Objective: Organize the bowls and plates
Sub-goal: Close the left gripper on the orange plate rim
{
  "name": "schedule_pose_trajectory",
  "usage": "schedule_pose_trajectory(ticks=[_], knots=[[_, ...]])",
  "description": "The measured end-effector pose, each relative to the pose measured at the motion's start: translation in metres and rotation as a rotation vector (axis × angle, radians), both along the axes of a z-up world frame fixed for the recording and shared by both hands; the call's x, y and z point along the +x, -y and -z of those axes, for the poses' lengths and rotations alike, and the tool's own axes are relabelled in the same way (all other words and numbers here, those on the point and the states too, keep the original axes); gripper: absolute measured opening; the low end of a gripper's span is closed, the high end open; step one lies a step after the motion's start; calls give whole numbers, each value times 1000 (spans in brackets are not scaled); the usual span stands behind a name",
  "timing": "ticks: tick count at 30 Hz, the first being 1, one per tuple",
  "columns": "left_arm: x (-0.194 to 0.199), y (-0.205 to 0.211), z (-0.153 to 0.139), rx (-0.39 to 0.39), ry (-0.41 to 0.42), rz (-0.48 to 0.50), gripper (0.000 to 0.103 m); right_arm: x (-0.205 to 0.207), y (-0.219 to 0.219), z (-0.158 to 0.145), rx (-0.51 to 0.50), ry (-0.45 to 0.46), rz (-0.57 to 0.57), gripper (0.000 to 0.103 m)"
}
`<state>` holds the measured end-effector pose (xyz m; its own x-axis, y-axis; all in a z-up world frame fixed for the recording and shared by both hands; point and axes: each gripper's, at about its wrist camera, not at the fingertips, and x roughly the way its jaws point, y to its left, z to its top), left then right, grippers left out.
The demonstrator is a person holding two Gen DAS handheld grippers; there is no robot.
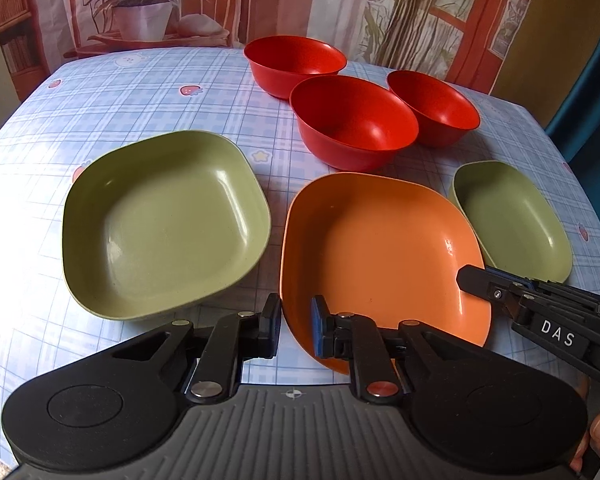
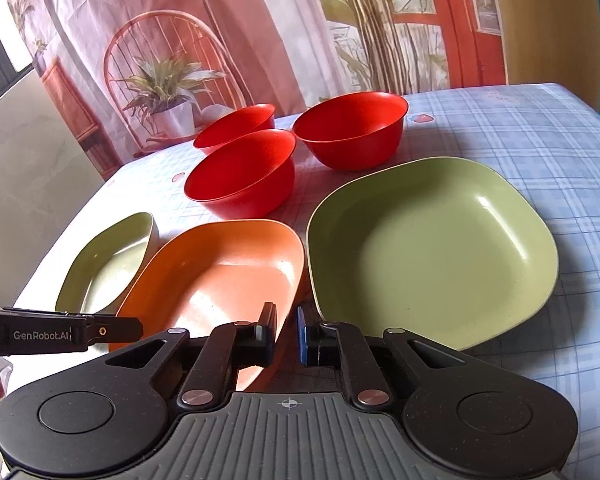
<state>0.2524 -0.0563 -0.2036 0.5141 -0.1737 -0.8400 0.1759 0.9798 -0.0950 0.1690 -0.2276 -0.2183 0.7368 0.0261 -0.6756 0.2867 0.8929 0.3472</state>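
Orange plate (image 1: 380,248) lies on the checked worktop (image 1: 120,100), between a large green plate (image 1: 164,224) and a smaller green dish (image 1: 512,216); three red bowls (image 1: 352,120) stand grouped behind; left tool (image 1: 296,326) is narrowed on the orange plate's near rim, apparently gripping it; right tool (image 2: 287,332) is closed tight on the same plate's opposite rim; all dishes sit upright.

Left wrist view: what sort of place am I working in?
Probably a home dining table: a blue checked tablecloth with strawberry prints, three red round plastic bowls, and a printed backdrop curtain showing a potted plant behind.
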Motion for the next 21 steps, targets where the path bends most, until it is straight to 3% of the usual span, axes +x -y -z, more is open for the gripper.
schedule_pose_trajectory(ticks=[10,18,21], knots=[[-9,1,-2,4,-12,37,17,-8,4,1,21,11,20,9],[0,-8,6,-69,-61,47,17,-1,-5,-4,-41,-42,1,9],[6,-10,3,-81,-40,61,17,0,-6,-6,-56,-50,0,9]])
